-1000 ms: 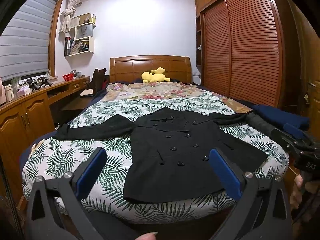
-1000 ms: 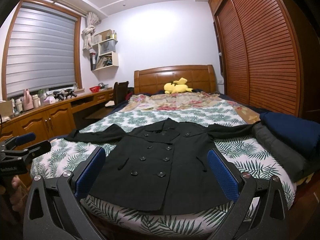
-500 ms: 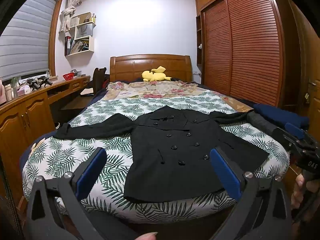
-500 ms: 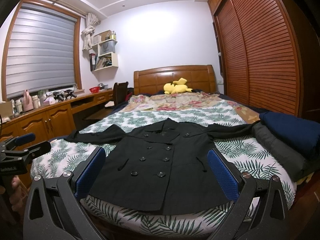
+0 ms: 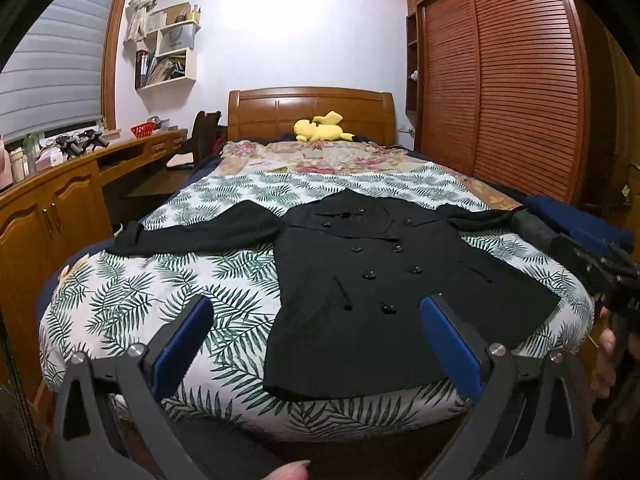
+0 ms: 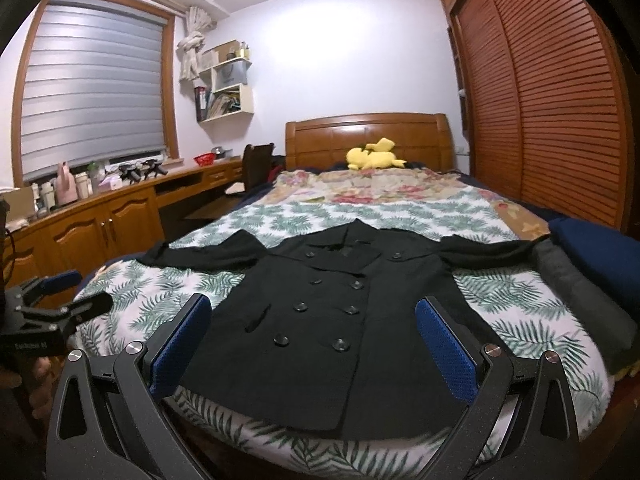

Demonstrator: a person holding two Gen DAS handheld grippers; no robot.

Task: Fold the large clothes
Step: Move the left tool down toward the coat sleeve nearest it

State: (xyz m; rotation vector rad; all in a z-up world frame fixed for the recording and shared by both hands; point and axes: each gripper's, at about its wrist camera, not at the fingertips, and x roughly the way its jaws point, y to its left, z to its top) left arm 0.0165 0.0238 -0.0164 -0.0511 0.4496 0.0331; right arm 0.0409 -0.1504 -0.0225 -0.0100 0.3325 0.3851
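Lying flat and face-up near the foot of the bed (image 5: 120, 300), the black double-breasted coat (image 5: 380, 288) shows matte woven cloth, two columns of round glossy buttons and both sleeves stretched out sideways over a quilted white cover printed with green fern fronds. The left gripper (image 5: 316, 340) and the right gripper (image 6: 312, 336) hover short of the hem, each with its dark angular fingers spread wide apart and ribbed blue pads bare. A soft yellow plush toy (image 5: 320, 130) rests against the polished wooden headboard (image 5: 308, 112).
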